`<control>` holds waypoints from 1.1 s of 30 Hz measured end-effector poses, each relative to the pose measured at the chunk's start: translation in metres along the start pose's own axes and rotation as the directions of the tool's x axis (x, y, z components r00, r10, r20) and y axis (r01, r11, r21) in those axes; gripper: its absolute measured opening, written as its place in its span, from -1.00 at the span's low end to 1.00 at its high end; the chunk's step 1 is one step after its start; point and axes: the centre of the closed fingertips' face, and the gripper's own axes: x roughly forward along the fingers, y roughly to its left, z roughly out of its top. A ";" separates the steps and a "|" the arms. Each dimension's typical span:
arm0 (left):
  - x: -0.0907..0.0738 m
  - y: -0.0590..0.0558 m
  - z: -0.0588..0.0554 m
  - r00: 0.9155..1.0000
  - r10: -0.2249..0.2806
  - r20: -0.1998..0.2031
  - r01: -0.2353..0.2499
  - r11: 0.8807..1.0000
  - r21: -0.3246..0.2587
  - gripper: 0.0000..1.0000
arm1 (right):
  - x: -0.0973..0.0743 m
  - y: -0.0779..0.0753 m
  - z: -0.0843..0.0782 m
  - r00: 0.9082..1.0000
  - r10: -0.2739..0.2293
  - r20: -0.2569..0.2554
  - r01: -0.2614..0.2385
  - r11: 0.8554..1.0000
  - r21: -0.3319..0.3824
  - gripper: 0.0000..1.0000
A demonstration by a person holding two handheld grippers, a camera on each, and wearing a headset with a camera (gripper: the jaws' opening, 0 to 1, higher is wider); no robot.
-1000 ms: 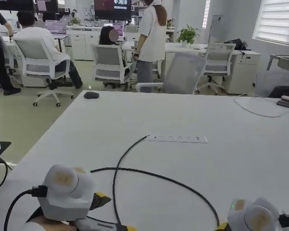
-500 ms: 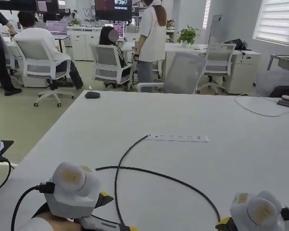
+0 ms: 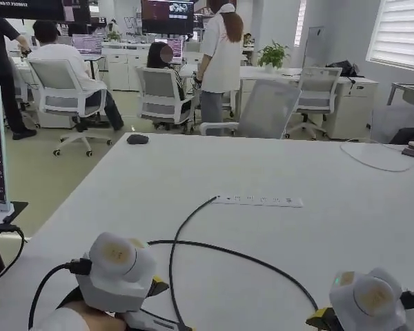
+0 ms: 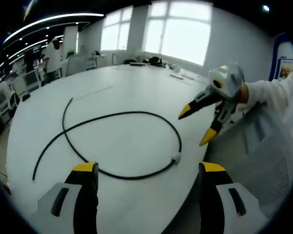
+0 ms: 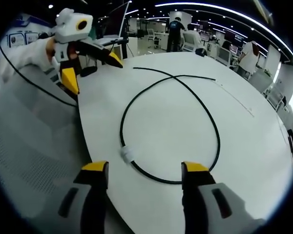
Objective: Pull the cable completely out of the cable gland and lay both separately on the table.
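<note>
The cable (image 5: 205, 114) lies in a wide loop that crosses itself on the white table (image 3: 297, 165), with the small white cable gland (image 5: 127, 154) on it close to the table's near edge. The left gripper (image 4: 144, 168) and the right gripper (image 5: 145, 168) hover level at that edge, either side of the gland, fingers spread wide and grasping nothing. Each gripper view catches the other gripper from the side, held by a white-sleeved hand with its yellow-tipped fingers apart and aimed over the table. The head view looks down on both gripper bodies and adds a power strip (image 3: 259, 201) farther out, where the cable's far end reaches.
</note>
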 end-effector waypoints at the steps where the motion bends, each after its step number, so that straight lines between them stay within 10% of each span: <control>1: 0.000 0.000 0.001 1.000 -0.001 0.003 0.001 1.000 0.000 0.70 | 0.001 0.000 0.001 1.000 0.003 -0.005 -0.003 1.000 -0.007 0.23; 33: -0.003 0.004 0.002 1.000 0.020 0.014 -0.020 1.000 0.006 0.61 | 0.056 0.025 -0.019 0.983 0.116 -0.145 -0.150 0.955 -0.254 -0.47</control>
